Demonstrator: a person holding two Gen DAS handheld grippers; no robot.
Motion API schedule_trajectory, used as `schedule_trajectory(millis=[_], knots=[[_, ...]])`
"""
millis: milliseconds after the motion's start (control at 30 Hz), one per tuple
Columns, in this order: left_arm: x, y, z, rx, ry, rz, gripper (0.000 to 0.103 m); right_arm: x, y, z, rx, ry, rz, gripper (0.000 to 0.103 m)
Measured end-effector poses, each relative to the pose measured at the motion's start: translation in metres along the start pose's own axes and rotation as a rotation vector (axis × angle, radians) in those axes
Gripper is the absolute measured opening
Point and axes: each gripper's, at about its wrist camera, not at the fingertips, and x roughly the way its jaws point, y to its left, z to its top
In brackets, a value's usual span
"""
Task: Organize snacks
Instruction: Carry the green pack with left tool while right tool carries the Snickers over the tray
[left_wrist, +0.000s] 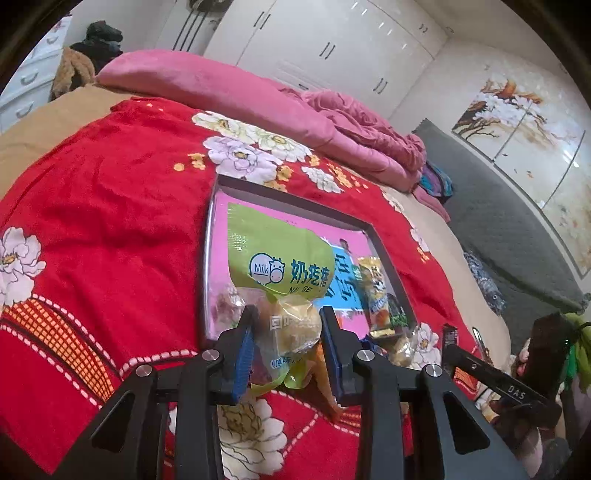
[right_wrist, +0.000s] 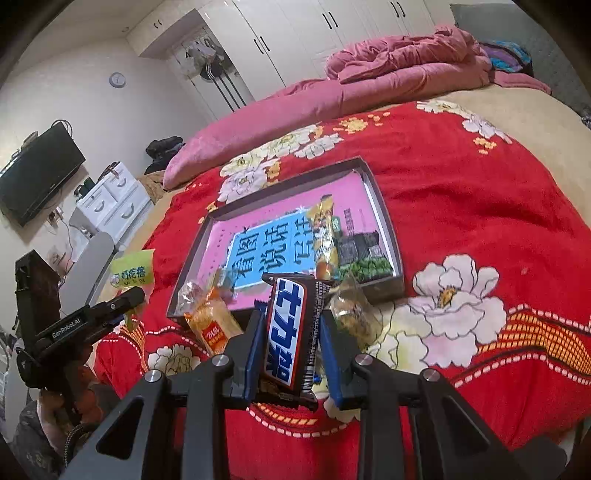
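left gripper (left_wrist: 286, 332) clamped on green milk-snack bag (left_wrist: 277, 266), right gripper (right_wrist: 290, 334) clamped on chocolate bar (right_wrist: 290, 332), both near tray (right_wrist: 386, 218).

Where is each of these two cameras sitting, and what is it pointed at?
Left wrist view: on the left claw, looking down its fingers at the green milk-snack bag it holds, the tray behind.
Right wrist view: on the right claw, holding a chocolate bar; the other claw shows at left.
Both show the tray and the red blanket.
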Motion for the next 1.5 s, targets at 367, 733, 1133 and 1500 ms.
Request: schedule_trajectory(millis=[367,733,1133,1500], knots=[[0.015,-0.004,0.012,0.035,-0.041,-0.008,0.035,0.009,0.008,0.019,-0.012,-0.027,0.015,0.030],[0.044,-0.006,0.015,0.052,-0.015,0.000,0.035,0.022,0.018,0.034,-0.033,-0.042,0.017,0.030],[0.062,-0.013,0.010,0.102,0.010,0.019,0.035,0.036,0.019,0.047,-0.020,-0.050,0.020,0.030],[0.076,-0.013,0.008,0.101,0.042,0.009,0.035,0.052,0.019,0.054,-0.019,-0.046,-0.001,0.030]])
